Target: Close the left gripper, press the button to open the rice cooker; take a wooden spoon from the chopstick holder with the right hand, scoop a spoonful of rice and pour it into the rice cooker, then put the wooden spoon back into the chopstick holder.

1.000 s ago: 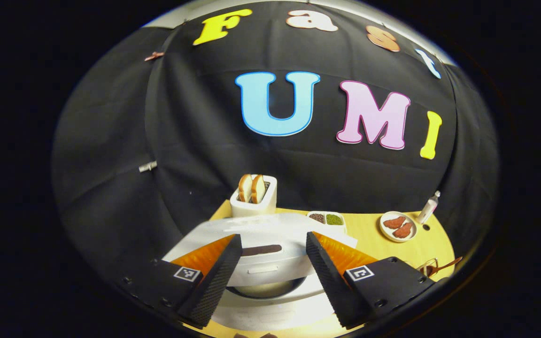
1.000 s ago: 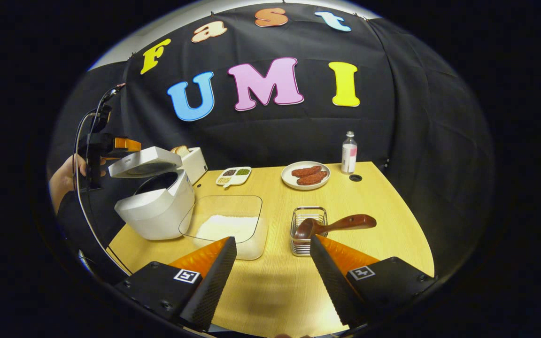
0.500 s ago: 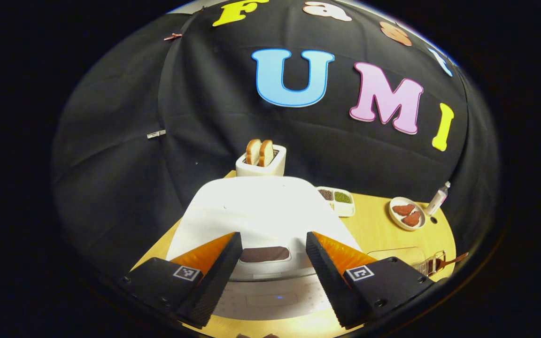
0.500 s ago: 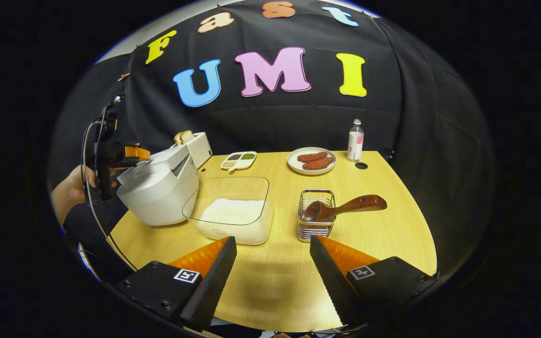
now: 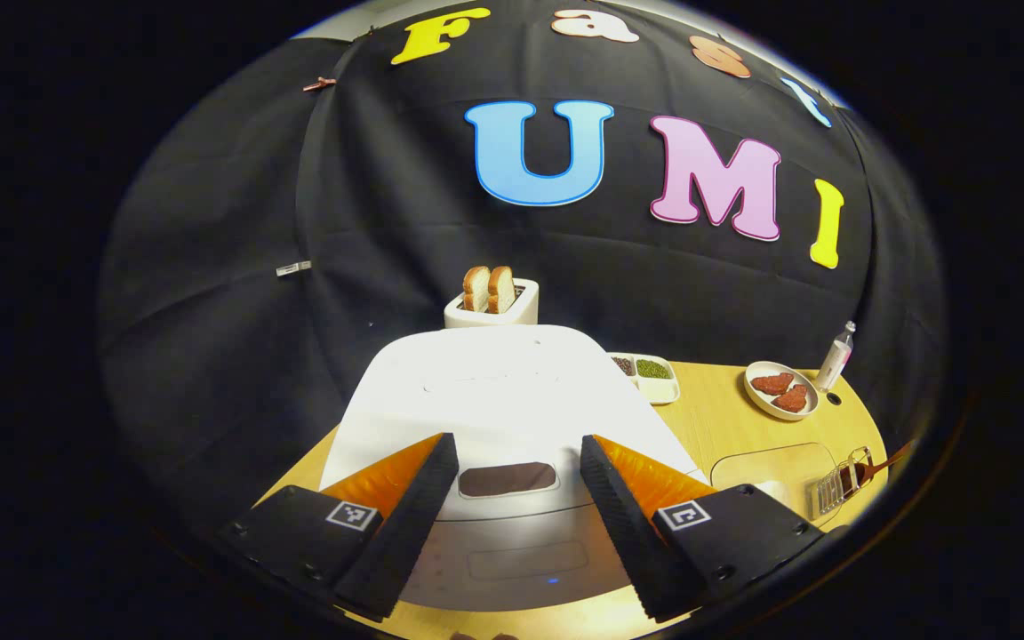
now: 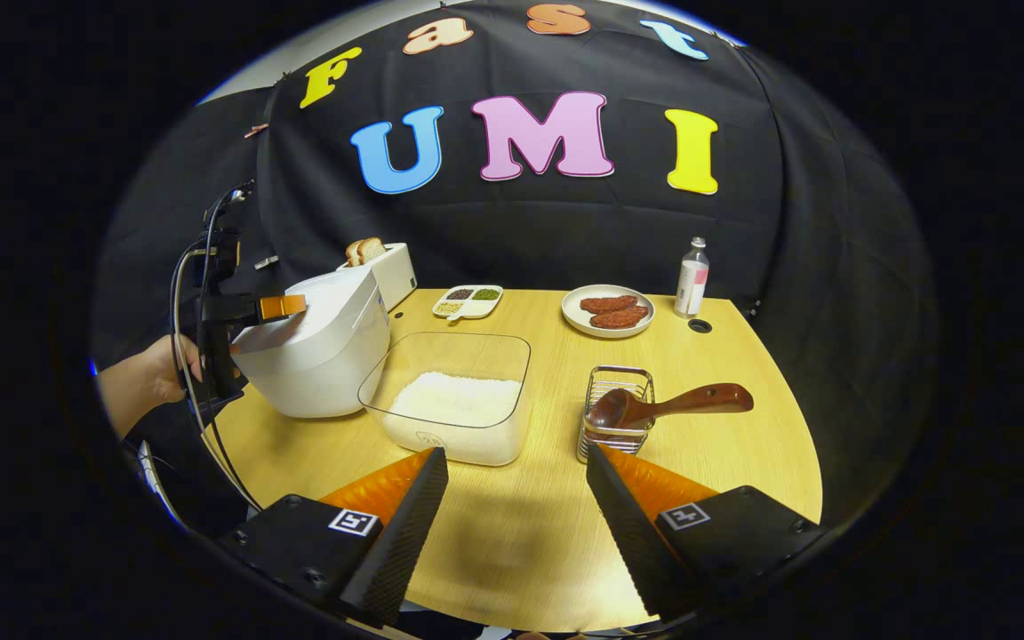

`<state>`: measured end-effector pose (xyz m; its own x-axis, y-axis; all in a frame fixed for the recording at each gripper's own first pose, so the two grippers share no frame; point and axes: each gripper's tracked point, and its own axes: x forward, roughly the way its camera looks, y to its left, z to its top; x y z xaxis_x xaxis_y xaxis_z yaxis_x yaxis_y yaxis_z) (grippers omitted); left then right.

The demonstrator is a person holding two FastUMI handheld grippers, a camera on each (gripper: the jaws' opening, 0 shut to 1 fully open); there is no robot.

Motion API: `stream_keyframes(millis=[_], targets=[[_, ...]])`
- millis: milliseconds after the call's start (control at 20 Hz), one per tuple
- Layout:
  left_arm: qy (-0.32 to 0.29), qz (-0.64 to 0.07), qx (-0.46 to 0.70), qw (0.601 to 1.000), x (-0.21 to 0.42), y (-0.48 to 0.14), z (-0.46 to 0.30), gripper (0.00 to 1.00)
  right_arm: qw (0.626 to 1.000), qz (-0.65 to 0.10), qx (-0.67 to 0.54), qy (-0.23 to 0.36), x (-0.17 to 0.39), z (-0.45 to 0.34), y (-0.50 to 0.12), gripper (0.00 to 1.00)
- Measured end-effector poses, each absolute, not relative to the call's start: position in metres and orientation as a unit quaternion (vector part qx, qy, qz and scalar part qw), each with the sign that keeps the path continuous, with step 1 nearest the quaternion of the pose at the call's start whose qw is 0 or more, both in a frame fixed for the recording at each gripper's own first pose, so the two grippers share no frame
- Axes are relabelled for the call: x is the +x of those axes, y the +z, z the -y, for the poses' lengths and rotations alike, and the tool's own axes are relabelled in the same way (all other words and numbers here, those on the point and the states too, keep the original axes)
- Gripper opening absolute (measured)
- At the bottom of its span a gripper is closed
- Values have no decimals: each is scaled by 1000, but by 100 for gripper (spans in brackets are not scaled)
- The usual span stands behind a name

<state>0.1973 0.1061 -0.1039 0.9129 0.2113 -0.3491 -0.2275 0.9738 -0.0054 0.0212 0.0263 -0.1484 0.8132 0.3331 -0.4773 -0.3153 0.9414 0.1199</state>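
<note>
Right now, my right gripper (image 6: 516, 511) hangs with its jaws spread wide and nothing between them, above the near edge of the wooden desk (image 6: 743, 462). Bare desk surface lies straight ahead of it, giving open room to move forward. Just beyond that bare strip sits a clear container of rice (image 6: 457, 409), slightly to the left. To its right stands the wire chopstick holder (image 6: 617, 414), with the wooden spoon (image 6: 668, 404) resting in it, bowl down in the basket and handle pointing right over the rim. Free desk runs from the holder to the curved right edge.

At the desk's left edge stands the white rice cooker (image 6: 321, 342), its lid down. My left gripper (image 5: 512, 516) hovers over the cooker's front, jaws apart and empty, with the dark display panel (image 5: 508, 479) visible between the fingers. A hand (image 6: 152, 378) holds that gripper from the left.

Along the far edge, from left to right, sit a toaster (image 6: 388, 267) with bread, a divided dish (image 6: 468, 301), a plate (image 6: 610, 311) of reddish food, and a small bottle (image 6: 692, 277).
</note>
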Motion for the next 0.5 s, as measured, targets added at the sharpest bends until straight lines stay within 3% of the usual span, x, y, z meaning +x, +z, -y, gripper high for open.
stream_keyframes(millis=[150,500], targets=[[118,-155,0,981,191,-82,-103,97,956,-240,23,168,33,-29,-138,99],[73,-29,-9,997,122,27,-42,95,974,-171,19,148,83,-41,-96,99]])
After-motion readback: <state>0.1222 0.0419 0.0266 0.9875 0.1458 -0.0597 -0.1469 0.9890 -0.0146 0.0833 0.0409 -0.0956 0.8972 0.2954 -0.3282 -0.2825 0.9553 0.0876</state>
